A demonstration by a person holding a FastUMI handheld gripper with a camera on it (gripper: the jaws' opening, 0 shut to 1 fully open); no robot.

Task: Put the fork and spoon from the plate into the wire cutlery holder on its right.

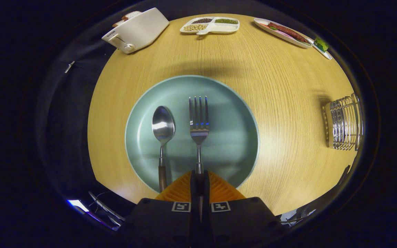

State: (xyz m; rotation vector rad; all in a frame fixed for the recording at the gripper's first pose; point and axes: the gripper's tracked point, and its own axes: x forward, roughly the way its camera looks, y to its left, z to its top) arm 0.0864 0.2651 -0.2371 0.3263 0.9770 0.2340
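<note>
one plate [233, 144], one fork [199, 120], one spoon [163, 129] and one wire holder [344, 123] on a round wooden bench [281, 89]. fork and spoon lie side by side on the plate at frame centre, heads pointing away from the hand-held gripper [199, 184], spoon to the left of the fork. the hand-held gripper sits at lower centre with its fingers drawn together on the fork's handle, one on each side; the handle's near end is hidden between them. the spoon's handle runs down just left of the fingers, its end cut off behind the left finger. the holder stands at the right of the frame, well apart from the plate and near the bench edge. along the top of the frame: one white appliance [137, 30] at upper left, one divided dish [210, 25] of beans at top centre, one long dish [283, 32] of food at upper right, its contents hard to make out.
</note>
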